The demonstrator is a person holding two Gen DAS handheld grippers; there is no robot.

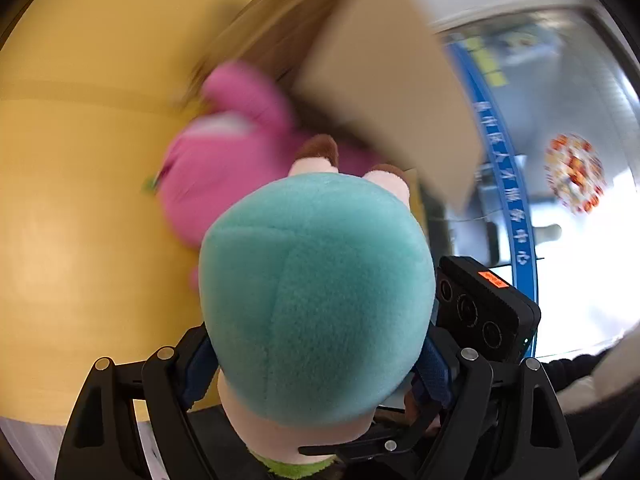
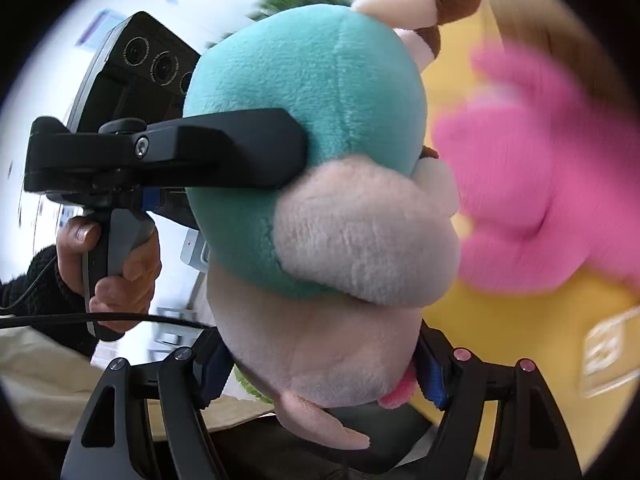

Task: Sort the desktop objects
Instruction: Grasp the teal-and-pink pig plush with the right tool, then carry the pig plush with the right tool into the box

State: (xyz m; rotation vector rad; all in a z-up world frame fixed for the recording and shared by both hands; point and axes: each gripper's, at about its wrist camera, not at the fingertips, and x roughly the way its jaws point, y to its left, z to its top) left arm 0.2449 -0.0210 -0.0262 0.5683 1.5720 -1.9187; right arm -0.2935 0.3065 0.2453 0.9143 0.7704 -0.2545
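Teal plush is held aloft by both tongs, clamped at once. Left tongs are closed partway on its head; right tongs are pinched on its pale lower part. Risk: seams get strained if the tongs are pulled apart, or the soft pile slips on a one-sided release. Pink plush is seen beyond, beside the cardboard box, over a yellow surface. Heavy motion blur, so contact there cannot be judged.
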